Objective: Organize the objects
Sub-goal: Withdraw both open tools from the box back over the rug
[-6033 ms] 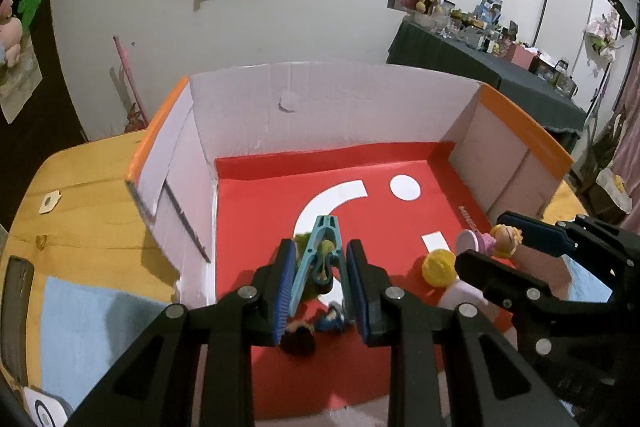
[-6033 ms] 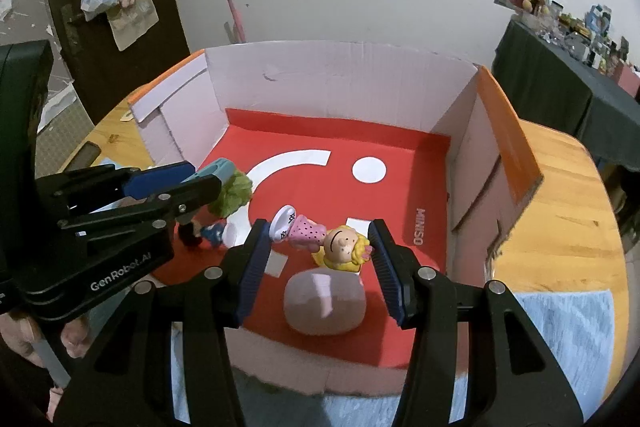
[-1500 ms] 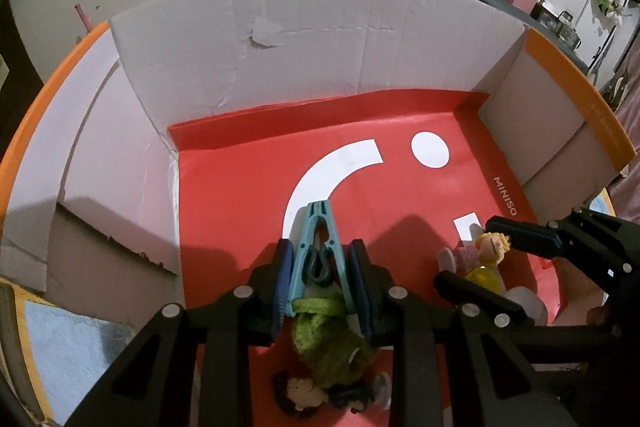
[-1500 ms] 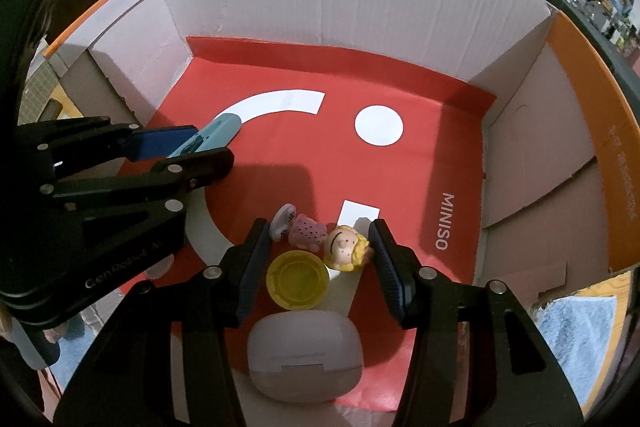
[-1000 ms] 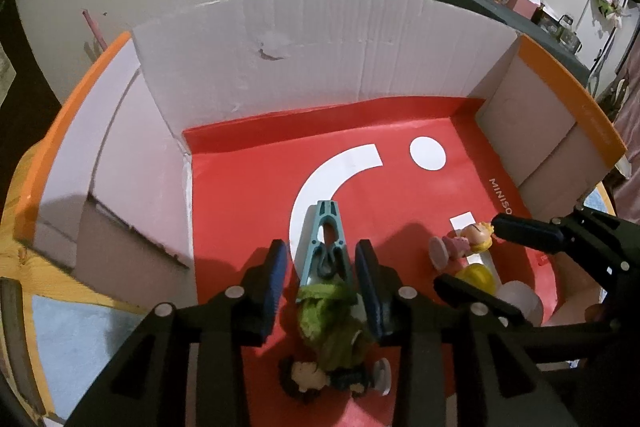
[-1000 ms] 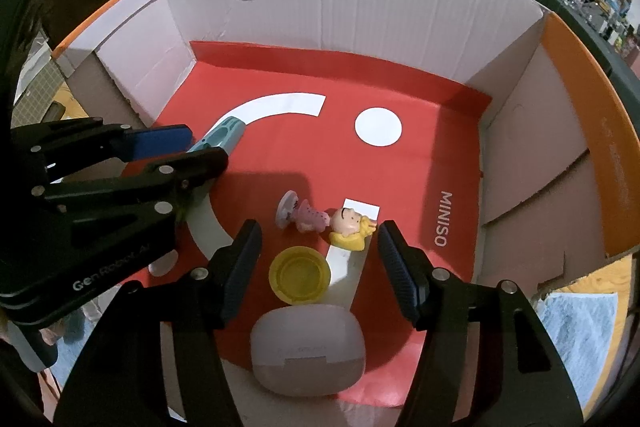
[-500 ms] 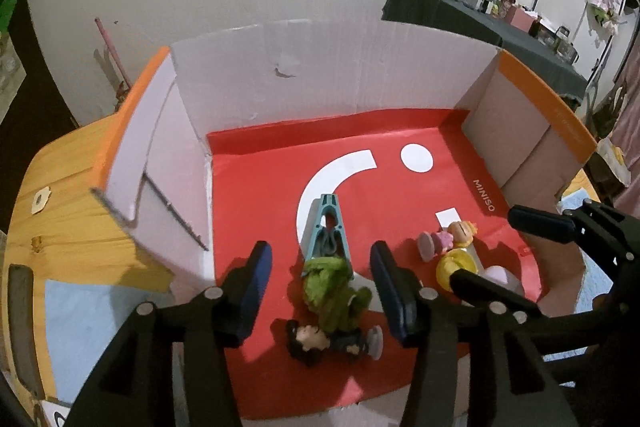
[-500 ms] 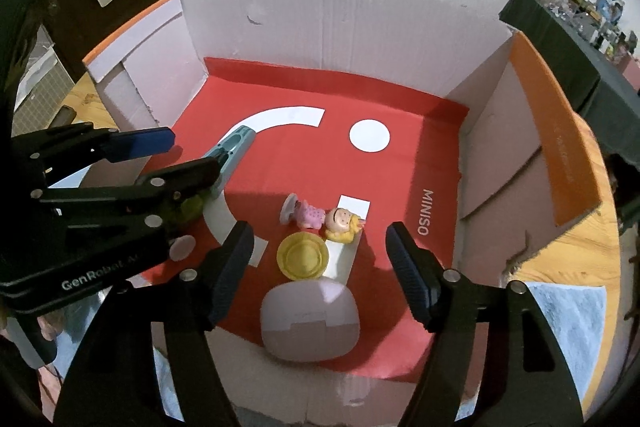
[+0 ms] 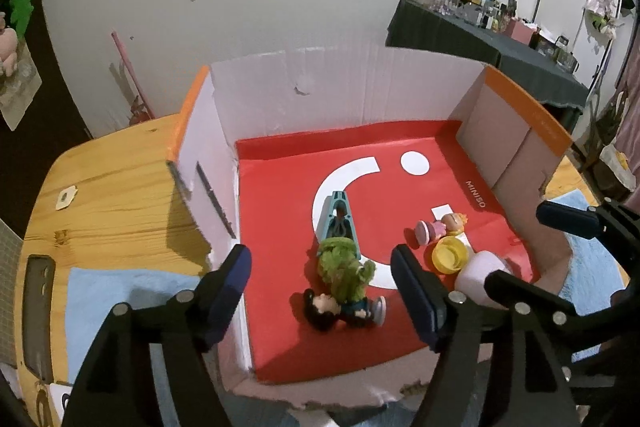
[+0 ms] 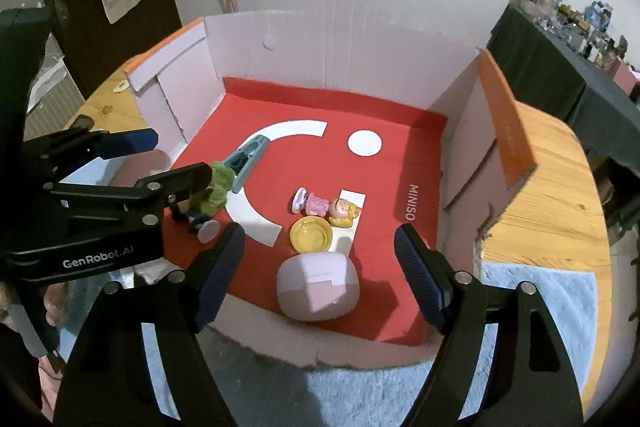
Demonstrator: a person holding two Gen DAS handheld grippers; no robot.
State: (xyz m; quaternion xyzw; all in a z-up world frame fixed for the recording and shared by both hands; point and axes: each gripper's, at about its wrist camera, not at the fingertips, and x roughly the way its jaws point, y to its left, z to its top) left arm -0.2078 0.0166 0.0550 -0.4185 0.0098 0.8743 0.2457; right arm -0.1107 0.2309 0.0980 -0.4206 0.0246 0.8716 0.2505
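Both tongs hung spread apart and empty above the near edge of the shallow cardboard box with a red printed floor [image 9: 416, 343]. The left tongs [image 9: 320, 277] stood over the box's left half, where the teal plastic clothes peg [image 9: 339, 217] lay with its long axis running straight away from them, its near end touching the green fuzzy toy [image 9: 346, 267]; a small dark-haired figurine [image 9: 340, 309] lay crosswise just nearer. The right tongs [image 10: 320, 269] stood over the lilac rounded case [image 10: 318, 285], with the yellow round lid [image 10: 311, 234] and the blonde doll in a pink dress [image 10: 326, 206] lying sideways just beyond. Everything already lay inside the box, so each side's things sat directly ahead of the nearer tongs; nothing loose showed on the wooden tabletop [image 9: 112, 195].
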